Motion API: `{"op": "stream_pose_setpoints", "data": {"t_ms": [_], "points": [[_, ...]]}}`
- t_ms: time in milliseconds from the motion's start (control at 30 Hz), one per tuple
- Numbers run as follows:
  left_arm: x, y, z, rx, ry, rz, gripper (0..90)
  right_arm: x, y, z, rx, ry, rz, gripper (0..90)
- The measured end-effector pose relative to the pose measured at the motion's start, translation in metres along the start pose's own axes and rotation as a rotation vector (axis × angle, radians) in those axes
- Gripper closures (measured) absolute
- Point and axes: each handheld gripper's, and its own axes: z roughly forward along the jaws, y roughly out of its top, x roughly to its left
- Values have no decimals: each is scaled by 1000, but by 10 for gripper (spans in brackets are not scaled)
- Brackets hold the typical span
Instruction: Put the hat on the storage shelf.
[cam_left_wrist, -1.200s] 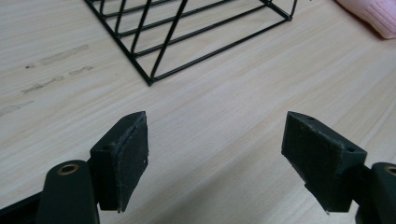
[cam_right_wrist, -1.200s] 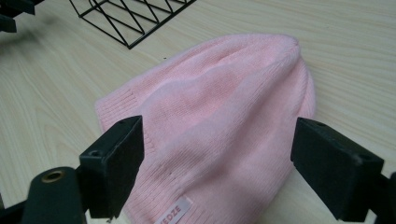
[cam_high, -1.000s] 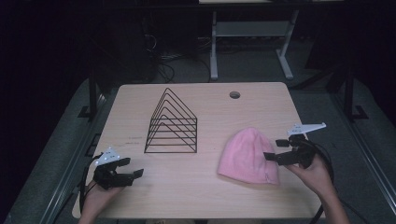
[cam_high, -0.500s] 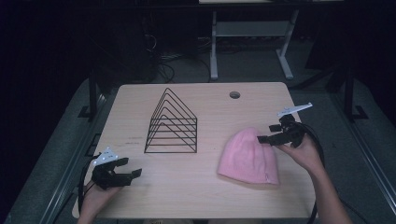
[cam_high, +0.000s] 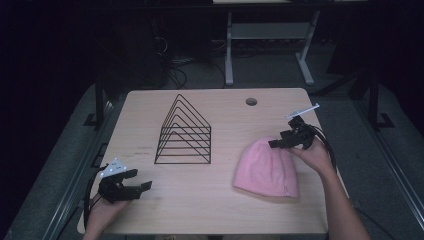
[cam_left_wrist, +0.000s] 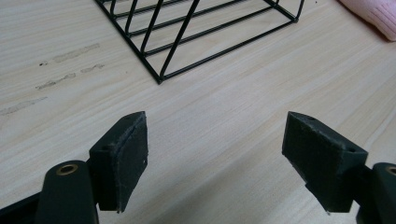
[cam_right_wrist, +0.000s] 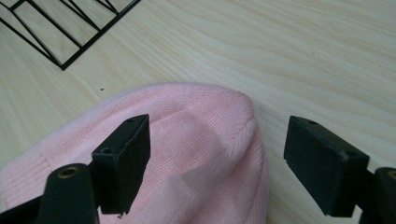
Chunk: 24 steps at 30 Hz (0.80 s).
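Flat on the right half of the light wooden table (cam_high: 200, 215): a pink knitted beanie (cam_high: 267, 170), with the rounded crown pointing away from the person and the wide brim edge toward the near side, so lying lengthwise front to back with a slight tilt. Well apart from the black wire file rack (cam_high: 184, 132) standing at mid-table to its left. Poised at the far right corner of the crown: the right gripper (cam_high: 272, 144), aimed leftward and down across the fabric. Jaws wide apart, just closed in a little, nothing pinched so far. From the right gripper view (cam_right_wrist: 217, 163): crown tip of the beanie (cam_right_wrist: 196, 135) between the two pads but off-centre, with one pad over the knit and the other over bare wood just past the crown's edge. Impossible to tell whether either pad already touches the wool. Probably a short push further over the crown needed, then a squeeze across its narrow end rather than along its length, to gather a fold thick enough to lift. Far off at the near left corner: the left gripper (cam_high: 140, 180), low over bare wood, jaws spread wide and empty, facing the foot of the rack, as seen in the left gripper view (cam_left_wrist: 215, 158). Clearly the right hand the nearer one, and the natural choice for the pick.
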Motion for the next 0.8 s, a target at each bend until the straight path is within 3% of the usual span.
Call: {"op": "stream_pose_setpoints", "data": {"t_ms": [200, 267, 367, 400, 800], "points": [[-1, 0, 2, 9, -17, 0, 220, -6, 1, 12, 26, 4, 11, 312], [-1, 0, 2, 2, -17, -3, 220, -8, 2, 17, 28, 13, 12, 373], [-1, 0, 2, 1, -14, -3, 220, -10, 3, 21, 32, 11, 20, 385], [-2, 0, 2, 0, -14, -5, 220, -13, 2, 25, 47, 27, 41, 413], [1, 0, 1, 5, -2, 0, 221, -17, -1, 42, 78, 41, 47, 570]]}}
